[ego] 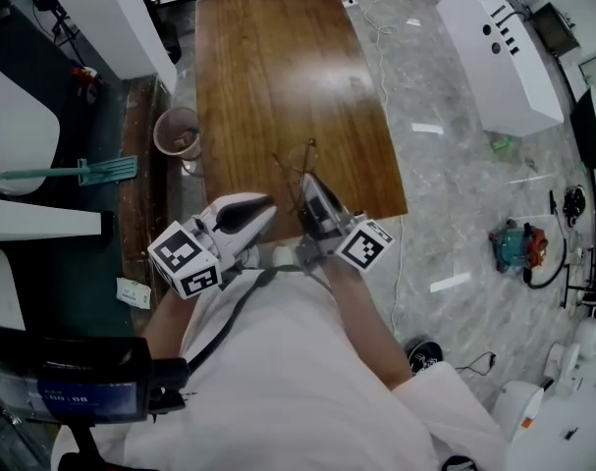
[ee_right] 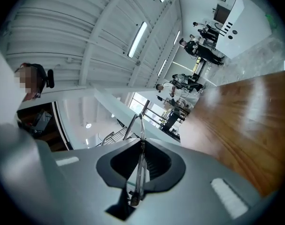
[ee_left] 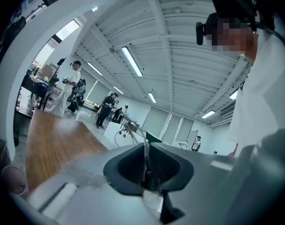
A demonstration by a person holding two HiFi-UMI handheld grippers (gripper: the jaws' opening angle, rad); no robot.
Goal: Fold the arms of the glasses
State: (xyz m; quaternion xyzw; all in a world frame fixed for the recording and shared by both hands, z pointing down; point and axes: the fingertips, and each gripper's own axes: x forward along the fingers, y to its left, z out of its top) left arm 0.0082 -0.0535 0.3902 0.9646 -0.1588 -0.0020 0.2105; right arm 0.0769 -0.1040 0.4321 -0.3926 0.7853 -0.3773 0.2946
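Observation:
Thin wire-framed glasses (ego: 296,160) hang just above the near edge of the wooden table (ego: 278,67), between both grippers. My right gripper (ego: 305,180) is shut on the frame; in the right gripper view the clear lens rim and wire (ee_right: 140,125) run straight through its closed jaws (ee_right: 141,149). My left gripper (ego: 270,207) comes in from the left. In the left gripper view one slim arm of the glasses (ee_left: 145,156), with a green tip (ee_left: 154,137), stands between the jaws (ee_left: 146,165). Those jaws stand slightly apart and do not press on it.
A round waste bin (ego: 177,132) stands on the floor by the table's left side. A white cabinet (ego: 499,52) sits at the far right, with cables and a red-and-teal machine (ego: 518,243) on the marble floor. Several people (ee_left: 107,108) stand beyond the table.

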